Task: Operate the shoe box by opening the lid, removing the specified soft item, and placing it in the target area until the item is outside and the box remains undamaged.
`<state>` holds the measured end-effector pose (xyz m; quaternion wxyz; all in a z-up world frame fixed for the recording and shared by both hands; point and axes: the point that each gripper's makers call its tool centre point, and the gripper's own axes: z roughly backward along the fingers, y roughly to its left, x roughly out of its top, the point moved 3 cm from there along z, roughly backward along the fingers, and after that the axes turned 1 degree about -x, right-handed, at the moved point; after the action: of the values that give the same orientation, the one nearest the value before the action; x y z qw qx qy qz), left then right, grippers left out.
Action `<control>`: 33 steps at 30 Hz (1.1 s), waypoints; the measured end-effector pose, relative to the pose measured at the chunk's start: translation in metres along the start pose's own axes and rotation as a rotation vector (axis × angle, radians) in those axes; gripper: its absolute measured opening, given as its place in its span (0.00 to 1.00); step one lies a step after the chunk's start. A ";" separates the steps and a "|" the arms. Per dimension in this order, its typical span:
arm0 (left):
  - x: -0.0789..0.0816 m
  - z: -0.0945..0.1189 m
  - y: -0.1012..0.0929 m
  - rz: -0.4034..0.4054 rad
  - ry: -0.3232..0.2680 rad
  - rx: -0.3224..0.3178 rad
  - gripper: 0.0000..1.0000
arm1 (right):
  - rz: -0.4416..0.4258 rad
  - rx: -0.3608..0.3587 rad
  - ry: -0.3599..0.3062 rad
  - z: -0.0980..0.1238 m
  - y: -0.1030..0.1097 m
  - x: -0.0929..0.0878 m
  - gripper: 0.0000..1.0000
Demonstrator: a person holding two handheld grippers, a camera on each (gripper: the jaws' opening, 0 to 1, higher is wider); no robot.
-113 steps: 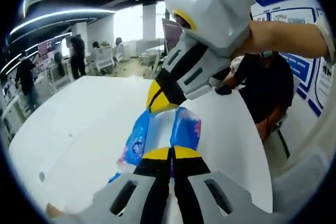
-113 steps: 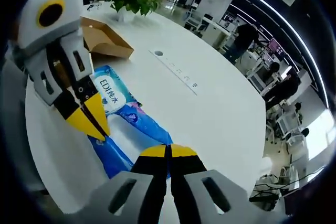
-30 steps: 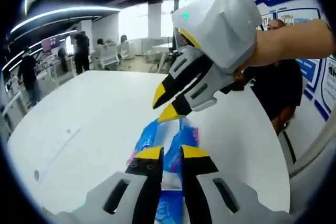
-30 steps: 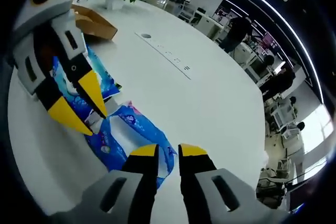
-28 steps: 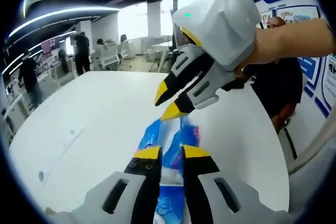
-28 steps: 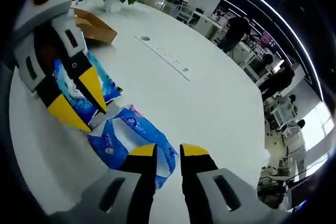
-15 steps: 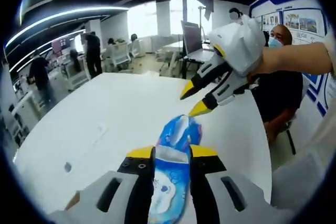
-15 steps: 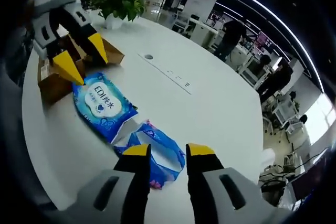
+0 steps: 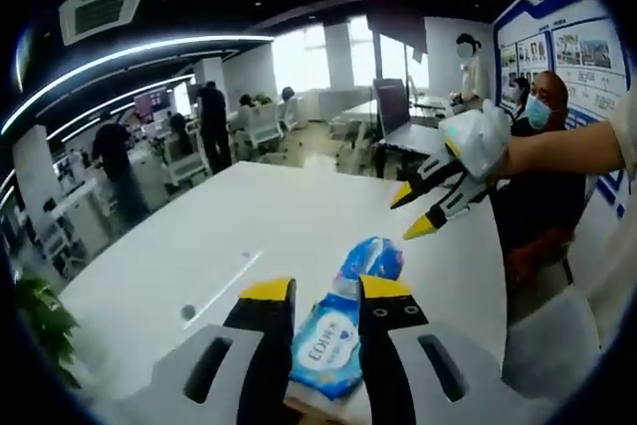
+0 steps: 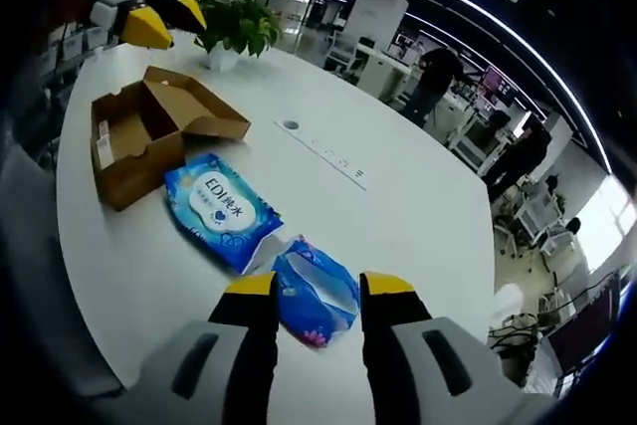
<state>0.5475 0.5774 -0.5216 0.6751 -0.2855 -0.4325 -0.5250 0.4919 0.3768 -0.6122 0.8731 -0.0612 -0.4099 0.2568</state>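
Observation:
The brown shoe box [image 10: 149, 131] stands open on the white table [image 10: 418, 206], its lid flapped back. Beside it lies a blue wet-wipes pack [image 10: 221, 208] marked EDI, and a smaller blue soft pack [image 10: 317, 291] rests just past that. My right gripper [image 10: 318, 286] hovers open above the small pack, touching nothing. The left gripper [image 10: 167, 17] is open, high at the far left over the box. In the left gripper view my left gripper [image 9: 325, 291] frames the wipes pack [image 9: 326, 345] and the small pack [image 9: 370, 258] from a distance. The right gripper [image 9: 423, 211] hangs open beyond them.
A potted plant [image 10: 239, 22] stands behind the box. A round cable hole [image 10: 291, 125] and a socket strip [image 10: 333, 158] sit mid-table. A masked person [image 9: 542, 146] sits at the table's edge; others stand among desks and chairs farther off.
Both grippers went from shut on the blue packs to open, then drew up and back. The two packs now lie flat on the table beside the open box.

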 end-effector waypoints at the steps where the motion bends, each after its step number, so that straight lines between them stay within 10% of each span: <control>1: 0.000 0.003 -0.001 0.003 0.001 0.003 0.23 | -0.002 0.000 -0.003 0.002 0.001 0.000 0.30; 33: -0.073 0.140 0.023 0.182 0.057 0.175 0.32 | 0.050 0.241 -0.132 0.011 0.100 0.080 0.41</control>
<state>0.5243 0.7352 -0.5201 0.7542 -0.2485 -0.4297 -0.4299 0.4864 0.5018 -0.5819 0.8386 0.0509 -0.4307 0.3295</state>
